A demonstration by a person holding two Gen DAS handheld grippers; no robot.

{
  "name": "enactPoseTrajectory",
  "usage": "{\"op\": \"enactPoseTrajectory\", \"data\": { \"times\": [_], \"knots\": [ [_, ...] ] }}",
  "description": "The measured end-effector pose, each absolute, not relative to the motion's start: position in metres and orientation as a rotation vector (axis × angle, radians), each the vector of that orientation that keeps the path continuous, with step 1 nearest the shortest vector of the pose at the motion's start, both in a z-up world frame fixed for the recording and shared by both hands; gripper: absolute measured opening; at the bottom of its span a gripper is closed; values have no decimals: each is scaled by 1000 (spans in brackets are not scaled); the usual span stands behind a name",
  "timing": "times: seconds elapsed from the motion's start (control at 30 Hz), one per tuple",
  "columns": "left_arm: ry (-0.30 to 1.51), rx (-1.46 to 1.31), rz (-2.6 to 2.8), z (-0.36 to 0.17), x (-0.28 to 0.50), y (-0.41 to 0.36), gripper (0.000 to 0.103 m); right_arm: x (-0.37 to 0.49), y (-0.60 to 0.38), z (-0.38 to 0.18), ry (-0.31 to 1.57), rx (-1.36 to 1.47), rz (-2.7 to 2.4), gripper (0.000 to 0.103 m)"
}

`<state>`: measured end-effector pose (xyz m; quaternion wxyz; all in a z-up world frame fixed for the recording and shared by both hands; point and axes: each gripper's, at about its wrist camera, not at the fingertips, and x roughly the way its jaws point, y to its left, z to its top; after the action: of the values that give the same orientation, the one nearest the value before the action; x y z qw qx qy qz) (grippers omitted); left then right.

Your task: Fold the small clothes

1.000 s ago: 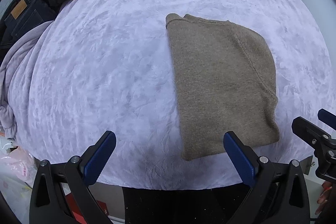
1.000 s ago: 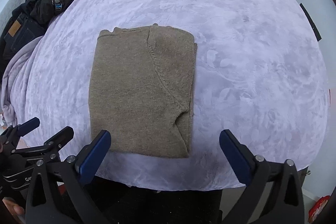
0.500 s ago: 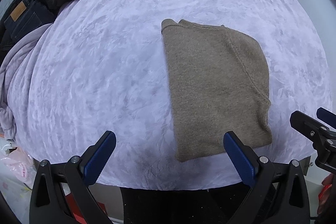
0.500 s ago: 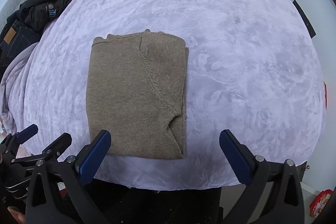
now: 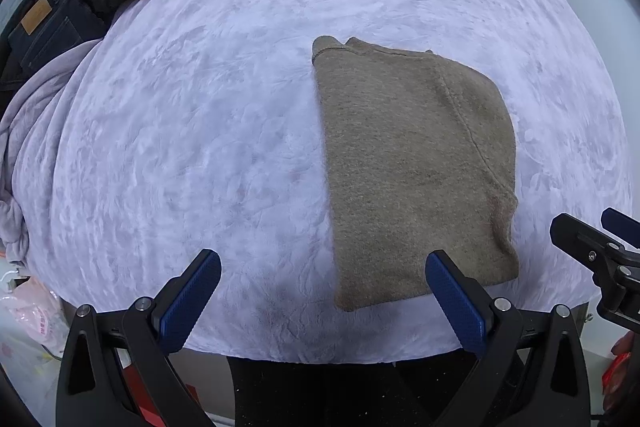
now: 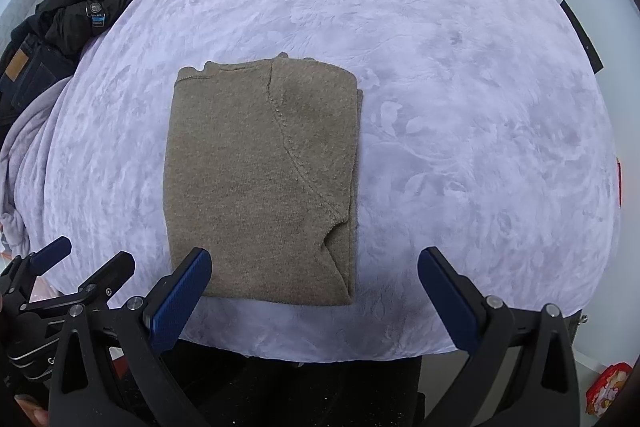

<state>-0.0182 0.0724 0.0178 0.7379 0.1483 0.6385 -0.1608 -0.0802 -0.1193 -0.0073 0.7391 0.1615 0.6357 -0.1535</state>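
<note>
Both tools, left (image 5: 322, 283) & right (image 6: 314, 279), wide open, empty. Folded brown knit sweater (image 6: 262, 183) sits near bed (image 6: 460, 107) edge; snagging one layer w/ a pad could undo fold.

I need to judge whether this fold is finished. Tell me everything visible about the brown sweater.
The brown sweater is a fuzzy knit, folded into a neat upright rectangle and lying flat on the lavender blanket. A curved sleeve seam runs down its right half; the ribbed collar edge shows at the far left corner. Nothing grips it: both hand-held grippers are open, short of its near edge.
</note>
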Motion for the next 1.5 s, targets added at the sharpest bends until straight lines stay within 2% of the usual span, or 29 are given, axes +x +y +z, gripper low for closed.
{"op": "enactPoseTrajectory", "data": {
  "times": [1.5],
  "knots": [
    [1397, 324, -313, 17, -21, 73, 103, -80, -117, -9, 1406, 352, -332, 103]
  ]
}}
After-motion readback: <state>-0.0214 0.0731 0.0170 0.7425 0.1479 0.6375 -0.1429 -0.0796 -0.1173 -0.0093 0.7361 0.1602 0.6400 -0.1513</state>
